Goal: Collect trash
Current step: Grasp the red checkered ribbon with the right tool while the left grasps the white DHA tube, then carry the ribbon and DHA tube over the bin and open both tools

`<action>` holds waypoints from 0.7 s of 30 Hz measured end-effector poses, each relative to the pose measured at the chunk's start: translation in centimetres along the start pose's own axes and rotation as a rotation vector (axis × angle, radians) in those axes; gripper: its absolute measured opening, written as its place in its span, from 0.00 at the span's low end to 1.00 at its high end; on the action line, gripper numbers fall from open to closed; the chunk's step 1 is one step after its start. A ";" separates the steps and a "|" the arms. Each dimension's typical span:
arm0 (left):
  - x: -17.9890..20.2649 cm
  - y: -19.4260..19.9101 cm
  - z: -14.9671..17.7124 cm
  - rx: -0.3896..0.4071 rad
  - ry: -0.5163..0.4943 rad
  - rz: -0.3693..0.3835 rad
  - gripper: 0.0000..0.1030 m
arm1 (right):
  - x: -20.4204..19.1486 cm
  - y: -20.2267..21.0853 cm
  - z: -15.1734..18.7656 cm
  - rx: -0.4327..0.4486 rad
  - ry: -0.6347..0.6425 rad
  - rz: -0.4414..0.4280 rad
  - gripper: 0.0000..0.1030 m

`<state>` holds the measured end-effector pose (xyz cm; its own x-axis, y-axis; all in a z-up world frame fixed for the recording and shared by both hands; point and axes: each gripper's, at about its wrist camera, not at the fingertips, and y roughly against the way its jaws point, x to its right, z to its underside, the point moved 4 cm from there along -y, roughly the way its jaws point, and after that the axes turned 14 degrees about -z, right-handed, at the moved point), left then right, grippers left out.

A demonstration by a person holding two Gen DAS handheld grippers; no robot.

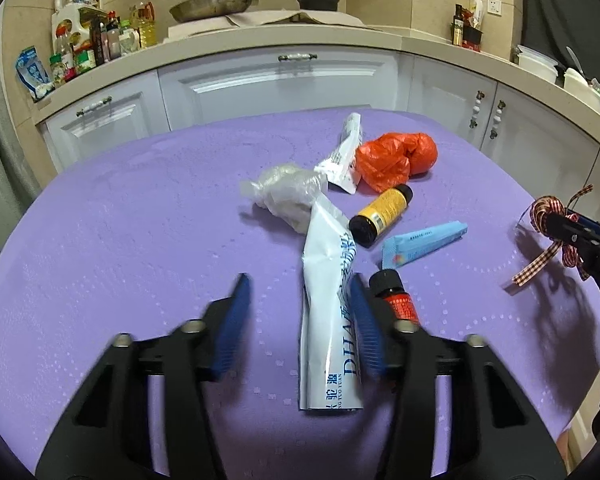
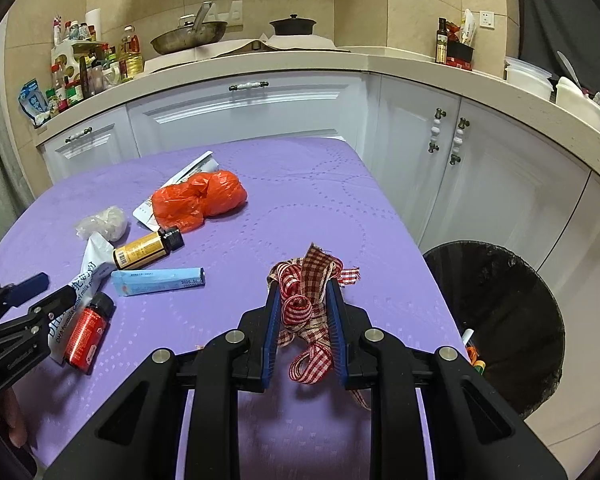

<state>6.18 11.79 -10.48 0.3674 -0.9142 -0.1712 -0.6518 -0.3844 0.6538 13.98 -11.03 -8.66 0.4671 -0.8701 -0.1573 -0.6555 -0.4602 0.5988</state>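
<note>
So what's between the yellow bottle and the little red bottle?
The light blue packet lies between the yellow bottle and the red bottle on the purple table; the right wrist view shows it best.

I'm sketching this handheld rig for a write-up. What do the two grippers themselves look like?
Both match. The left gripper and the right gripper have matte black angular frames with cut-out slots and round silver pivot bolts. Their fingers are flat blades faced with ribbed blue pads. White letters "DAS" show on the right gripper's side in the left wrist view. No cables or sleeves are visible.
</note>
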 end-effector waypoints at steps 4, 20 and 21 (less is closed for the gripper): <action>0.2 0.1 0.2 0.005 -0.010 0.021 0.17 | -0.1 0.3 0.1 0.005 0.003 -0.003 0.23; -1.5 3.3 0.2 0.048 0.009 0.021 0.08 | 0.0 1.3 0.4 0.031 -0.001 -0.007 0.23; -1.6 3.6 0.2 0.049 0.010 0.024 0.08 | 0.0 1.4 0.4 0.034 -0.002 -0.006 0.23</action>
<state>3.18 11.83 -7.99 0.3583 -0.9218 -0.1483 -0.6917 -0.3687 0.6209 12.87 -11.75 -8.12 0.4701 -0.8675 -0.1626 -0.6726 -0.4714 0.5705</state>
